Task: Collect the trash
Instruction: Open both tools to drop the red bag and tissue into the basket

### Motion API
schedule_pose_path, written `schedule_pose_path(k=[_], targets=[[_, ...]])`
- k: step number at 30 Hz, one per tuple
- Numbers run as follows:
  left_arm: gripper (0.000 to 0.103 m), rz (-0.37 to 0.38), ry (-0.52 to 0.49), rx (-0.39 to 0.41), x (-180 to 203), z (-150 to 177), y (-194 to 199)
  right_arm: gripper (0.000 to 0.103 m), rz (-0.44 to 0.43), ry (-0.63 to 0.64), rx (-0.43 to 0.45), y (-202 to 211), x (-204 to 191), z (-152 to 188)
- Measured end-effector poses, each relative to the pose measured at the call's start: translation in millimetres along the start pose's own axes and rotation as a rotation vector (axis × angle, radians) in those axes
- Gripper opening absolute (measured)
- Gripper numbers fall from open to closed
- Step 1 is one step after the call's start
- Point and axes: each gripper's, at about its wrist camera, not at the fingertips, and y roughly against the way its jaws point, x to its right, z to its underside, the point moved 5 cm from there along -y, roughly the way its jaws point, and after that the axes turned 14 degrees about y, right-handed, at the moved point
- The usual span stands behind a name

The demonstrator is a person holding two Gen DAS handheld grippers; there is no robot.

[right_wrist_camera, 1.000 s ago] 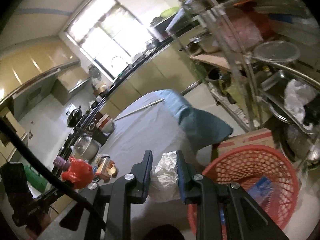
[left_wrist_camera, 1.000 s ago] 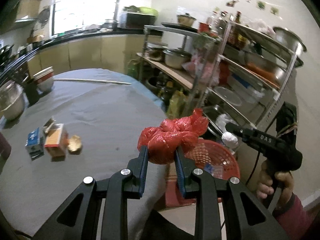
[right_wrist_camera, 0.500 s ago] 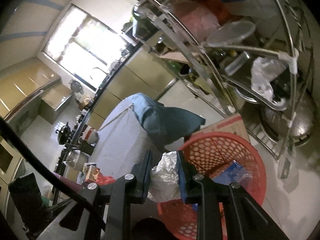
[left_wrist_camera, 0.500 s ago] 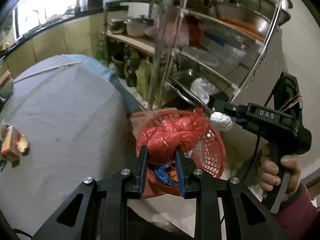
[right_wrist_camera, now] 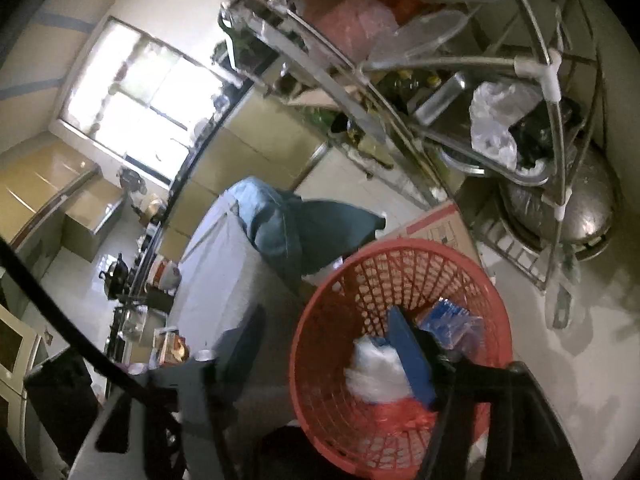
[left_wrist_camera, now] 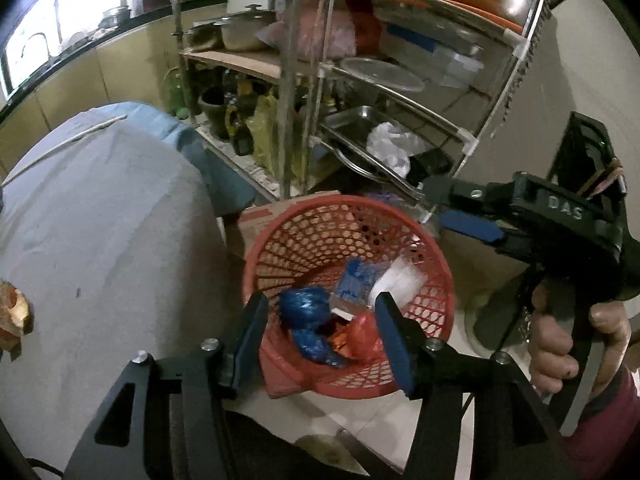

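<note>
A red mesh basket (left_wrist_camera: 340, 201) (right_wrist_camera: 400, 246) stands on the floor beside the table. My left gripper (left_wrist_camera: 320, 336) hangs over it with its jaws opening and nothing pressed between them. The red bag (left_wrist_camera: 362, 338) (right_wrist_camera: 400, 412) lies inside the basket among blue wrappers (left_wrist_camera: 306, 312). My right gripper (right_wrist_camera: 324, 348) (left_wrist_camera: 448, 208) is over the basket's far side, its jaws opening and empty. The white bag (right_wrist_camera: 376, 368) (left_wrist_camera: 394, 280), blurred, is down in the basket next to a blue packet (right_wrist_camera: 452, 316).
The grey-clothed table (left_wrist_camera: 100, 240) (right_wrist_camera: 224, 280) is to the left, with more trash (left_wrist_camera: 14, 312) (right_wrist_camera: 176, 348) on it. A metal rack (left_wrist_camera: 360, 80) of pots stands behind the basket. A cardboard box (left_wrist_camera: 272, 216) sits under it. A hand (left_wrist_camera: 560, 340) holds the right gripper.
Both grippers swung from the table to above the basket and dipped. Each one opened: the red bag left the left jaws, the white bag left the right jaws, and both dropped into the basket.
</note>
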Motion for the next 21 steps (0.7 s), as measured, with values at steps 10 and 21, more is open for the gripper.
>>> schedule_pose_path(k=[10,21], targets=[[0.072,-0.229,0.086,0.124,-68.4,2.0,55.7,0.069,-0.047,0.076,0.036,0.8,-37.9,-5.0],[0.08,-0.564,0.147,0.287,-144.2,9.7,129.4,0.069,-0.095,0.232,-0.027,-27.3,-115.5,14.0]])
